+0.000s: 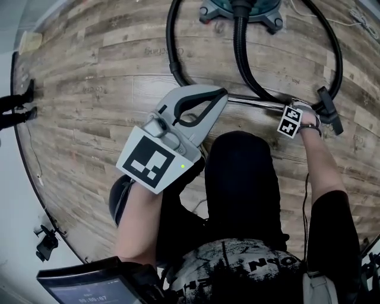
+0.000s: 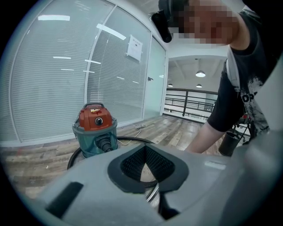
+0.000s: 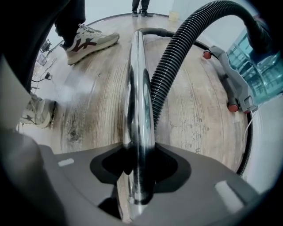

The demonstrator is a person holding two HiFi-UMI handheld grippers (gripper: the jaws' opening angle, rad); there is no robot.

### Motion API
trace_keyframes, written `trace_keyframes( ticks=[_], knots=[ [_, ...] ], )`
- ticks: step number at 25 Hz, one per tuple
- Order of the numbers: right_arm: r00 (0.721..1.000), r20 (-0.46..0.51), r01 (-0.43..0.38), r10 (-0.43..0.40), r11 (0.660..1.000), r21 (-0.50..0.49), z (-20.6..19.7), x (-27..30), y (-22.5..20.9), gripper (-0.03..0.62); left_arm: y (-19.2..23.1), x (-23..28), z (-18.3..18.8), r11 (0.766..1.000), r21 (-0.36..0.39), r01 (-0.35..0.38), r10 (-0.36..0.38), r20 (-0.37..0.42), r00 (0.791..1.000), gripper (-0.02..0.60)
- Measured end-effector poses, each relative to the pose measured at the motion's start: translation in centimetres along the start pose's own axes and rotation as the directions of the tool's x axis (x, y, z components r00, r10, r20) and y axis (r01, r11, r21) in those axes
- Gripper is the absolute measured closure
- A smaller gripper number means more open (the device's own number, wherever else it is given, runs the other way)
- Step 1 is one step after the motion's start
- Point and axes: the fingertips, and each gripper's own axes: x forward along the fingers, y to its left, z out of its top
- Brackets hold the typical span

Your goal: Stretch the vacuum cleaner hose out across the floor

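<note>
The vacuum cleaner (image 1: 240, 12) stands on the wood floor at the top of the head view; it is red and teal in the left gripper view (image 2: 95, 130). Its ribbed black hose (image 1: 243, 65) runs down to a chrome tube (image 1: 261, 103) lying on the floor. My right gripper (image 1: 300, 110) points down at that tube. In the right gripper view the tube (image 3: 138, 110) passes between the jaws of the right gripper (image 3: 138, 170), which is shut on it, with the hose (image 3: 177, 66) curving beside it. My left gripper (image 1: 221, 95) hovers near the tube's left end, shut and empty (image 2: 146, 165).
A smooth black loop (image 1: 169, 47) curves round the vacuum on both sides. A black nozzle piece (image 1: 329, 113) lies just right of my right hand. Another person's shoes (image 1: 15, 110) stand at the left edge. A glass wall (image 2: 53, 79) rises behind the vacuum.
</note>
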Motion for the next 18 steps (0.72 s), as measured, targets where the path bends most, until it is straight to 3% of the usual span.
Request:
trace_keyframes(
  ticks=[6,11,15,18],
  knots=[
    [0.993,0.031,-0.112,0.113,0.994,-0.016,0.4,-2.5,0.2,0.434,0.4,-0.7,-0.9,1.0,0.005,-0.01,0.01,-0.008,1.0,0.581],
    [0.986,0.023,-0.162,0.162,0.987,-0.021,-0.4,-6.0,0.6,0.436,-0.4,0.4,-2.2,0.997,0.041,0.059,-0.057,-0.056,0.997,0.581],
    [0.981,0.0,-0.193,0.193,0.981,-0.022,-1.3,-8.7,1.4,0.437,-1.1,2.3,-4.2,0.987,0.126,0.104,-0.083,-0.16,0.984,0.58],
    [0.98,-0.018,-0.197,0.196,0.98,-0.022,-2.2,-11.0,1.3,0.437,-2.1,4.0,-6.7,0.969,0.17,0.181,-0.133,-0.262,0.956,0.577]
  ],
)
